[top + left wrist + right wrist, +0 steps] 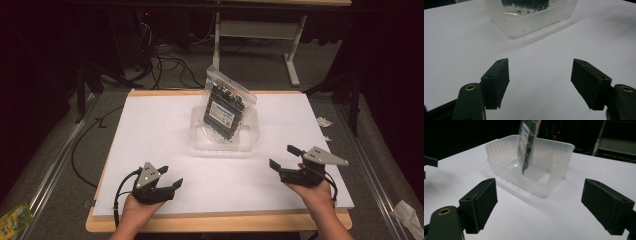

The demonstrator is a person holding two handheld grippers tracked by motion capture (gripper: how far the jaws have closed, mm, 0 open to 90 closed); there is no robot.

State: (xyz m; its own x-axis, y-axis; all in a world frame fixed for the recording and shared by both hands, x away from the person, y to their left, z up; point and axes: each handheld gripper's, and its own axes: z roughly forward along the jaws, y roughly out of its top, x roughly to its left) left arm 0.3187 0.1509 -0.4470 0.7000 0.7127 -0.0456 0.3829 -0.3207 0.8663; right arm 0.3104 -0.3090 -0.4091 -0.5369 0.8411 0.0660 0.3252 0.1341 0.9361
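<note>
A clear plastic tub (199,141) sits in the middle of the white board (150,130). A clear bag of dark parts (226,106) stands upright in it, leaning toward the back. My left gripper (169,178) rests near the board's front left, open and empty. At the front right, my right gripper (284,157) is open and empty too. Both point toward the tub and stay well short of it. The left gripper view has the tub (529,22) ahead of its jaws. In the right gripper view the tub (549,182) and the bag (527,142) lie beyond its jaws.
The board lies on a wooden tabletop (220,222) above a grey carpet. Cables (170,65) and a white stand (292,65) are on the floor behind. Scraps of paper (324,121) lie to the right, a yellow-green packet (14,217) at the lower left.
</note>
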